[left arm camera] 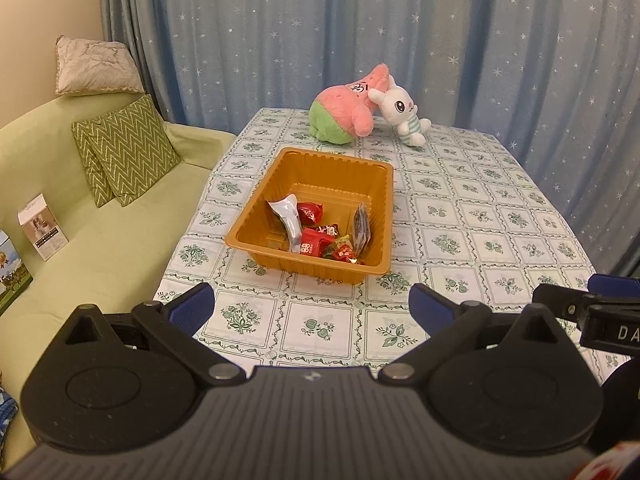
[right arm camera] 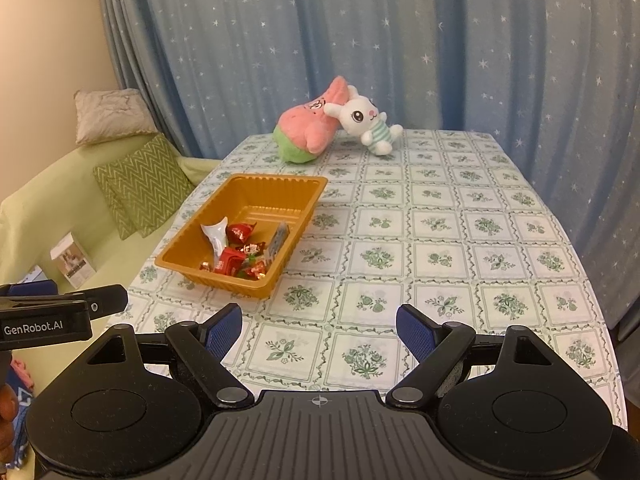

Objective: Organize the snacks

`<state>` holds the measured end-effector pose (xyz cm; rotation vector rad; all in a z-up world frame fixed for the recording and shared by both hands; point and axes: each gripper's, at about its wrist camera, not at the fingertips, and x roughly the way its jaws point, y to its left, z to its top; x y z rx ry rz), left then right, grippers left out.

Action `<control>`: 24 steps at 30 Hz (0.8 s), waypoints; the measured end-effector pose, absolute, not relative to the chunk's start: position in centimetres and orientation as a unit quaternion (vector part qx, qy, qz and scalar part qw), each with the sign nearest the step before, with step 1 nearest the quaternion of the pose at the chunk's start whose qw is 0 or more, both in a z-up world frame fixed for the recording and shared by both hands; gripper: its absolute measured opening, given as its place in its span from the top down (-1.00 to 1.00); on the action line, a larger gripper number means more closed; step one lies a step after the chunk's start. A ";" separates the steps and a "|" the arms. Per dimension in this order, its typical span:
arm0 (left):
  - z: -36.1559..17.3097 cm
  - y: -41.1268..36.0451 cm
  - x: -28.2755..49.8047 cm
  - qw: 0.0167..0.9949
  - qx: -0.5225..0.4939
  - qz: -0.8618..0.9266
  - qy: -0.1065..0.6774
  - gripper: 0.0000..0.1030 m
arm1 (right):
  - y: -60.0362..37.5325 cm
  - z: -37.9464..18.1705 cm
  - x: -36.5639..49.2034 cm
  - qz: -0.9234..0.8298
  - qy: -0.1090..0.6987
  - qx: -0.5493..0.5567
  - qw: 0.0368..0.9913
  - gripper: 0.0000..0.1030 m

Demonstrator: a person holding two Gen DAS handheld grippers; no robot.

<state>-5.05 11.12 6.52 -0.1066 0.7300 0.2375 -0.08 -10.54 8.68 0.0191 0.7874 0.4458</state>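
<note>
An orange plastic tray stands on the patterned tablecloth. Inside it lie several wrapped snacks: red candies, a white packet and a dark sachet. My left gripper is open and empty, held above the table in front of the tray. My right gripper is open and empty, to the right of the tray and nearer the table's front edge. Part of the right gripper shows in the left wrist view, and part of the left gripper shows in the right wrist view.
A pink and green plush and a white bunny plush lie at the table's far edge. A green sofa with cushions and small boxes stands left. Blue starred curtains hang behind.
</note>
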 end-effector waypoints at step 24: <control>6.4 10.8 -4.9 0.926 -0.049 0.111 0.357 -1.00 | -10.7 8.6 0.0 0.214 0.380 0.009 0.900 -0.63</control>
